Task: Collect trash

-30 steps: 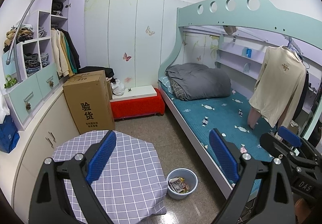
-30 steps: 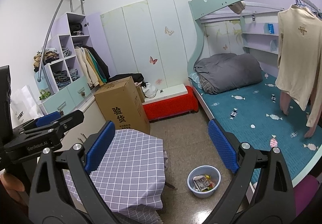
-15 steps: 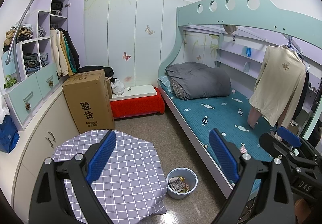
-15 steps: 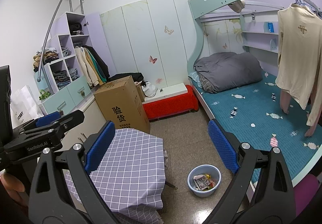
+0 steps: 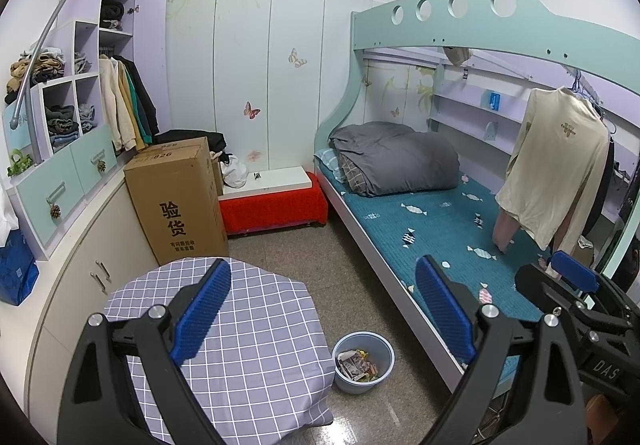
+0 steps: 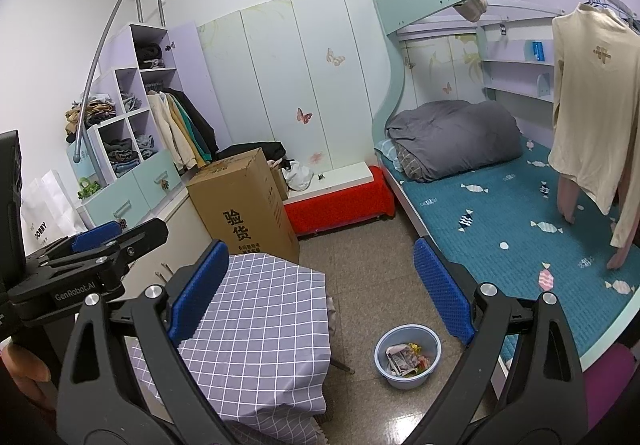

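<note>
Both tools are held high over the room, each with its 2 blue pads spread wide apart and nothing between them. The left tool [image 5: 322,309] frames the checked tabletop [image 5: 256,333] on its left and the bed [image 5: 440,229] on its right. The right tool [image 6: 320,293] frames the same ground from further right.

The trash bin [image 5: 363,362], a pale blue plastic tub, stands on the floor near the tabletop's right edge and just beside the bed frame. Crumpled paper and coloured wrappers [image 5: 357,364] lie inside it.

The left view shows the right tool at its lower right edge and a blue bag [image 5: 16,273] at far left; the right view shows neither. The right view shows the left tool [image 6: 116,241] at its left edge, part of a hand [image 6: 24,373] below it, a white paper bag [image 6: 48,205], and 1 table leg [image 6: 342,365] under the cloth. Both views show the cardboard box [image 5: 178,201] and red bench [image 5: 276,205] at the far side.
</note>
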Demonstrator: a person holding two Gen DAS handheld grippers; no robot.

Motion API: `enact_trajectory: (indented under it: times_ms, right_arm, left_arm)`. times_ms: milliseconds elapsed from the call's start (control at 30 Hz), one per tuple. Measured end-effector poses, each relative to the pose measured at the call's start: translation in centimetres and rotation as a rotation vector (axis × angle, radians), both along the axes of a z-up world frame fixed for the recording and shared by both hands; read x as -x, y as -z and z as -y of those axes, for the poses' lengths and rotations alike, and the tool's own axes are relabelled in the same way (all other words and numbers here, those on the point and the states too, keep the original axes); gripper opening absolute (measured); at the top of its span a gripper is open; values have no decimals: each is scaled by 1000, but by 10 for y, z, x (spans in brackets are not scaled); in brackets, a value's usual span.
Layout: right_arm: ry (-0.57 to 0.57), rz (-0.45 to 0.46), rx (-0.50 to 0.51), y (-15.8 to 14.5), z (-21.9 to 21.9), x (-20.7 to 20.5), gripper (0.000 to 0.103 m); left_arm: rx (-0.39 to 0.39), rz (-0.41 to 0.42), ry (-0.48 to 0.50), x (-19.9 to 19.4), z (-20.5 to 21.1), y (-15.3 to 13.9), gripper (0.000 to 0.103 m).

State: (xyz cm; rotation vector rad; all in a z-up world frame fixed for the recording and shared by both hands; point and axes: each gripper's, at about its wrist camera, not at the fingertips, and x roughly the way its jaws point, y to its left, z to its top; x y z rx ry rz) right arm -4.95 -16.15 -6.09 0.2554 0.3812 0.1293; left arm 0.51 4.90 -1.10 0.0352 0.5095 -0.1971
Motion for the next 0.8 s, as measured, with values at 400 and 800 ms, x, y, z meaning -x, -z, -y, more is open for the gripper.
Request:
enact_trajectory:
  times_ms: [400,800]
  right_arm:
    - [-2,-10,1,6,-4,-5,92]
    - [-2,-16,-1,6,-4,-8,92]
  left_arm:
    - [-3,-8,5,-6,-6,5,92]
    - [-6,-14,8,-12,-11,9,92]
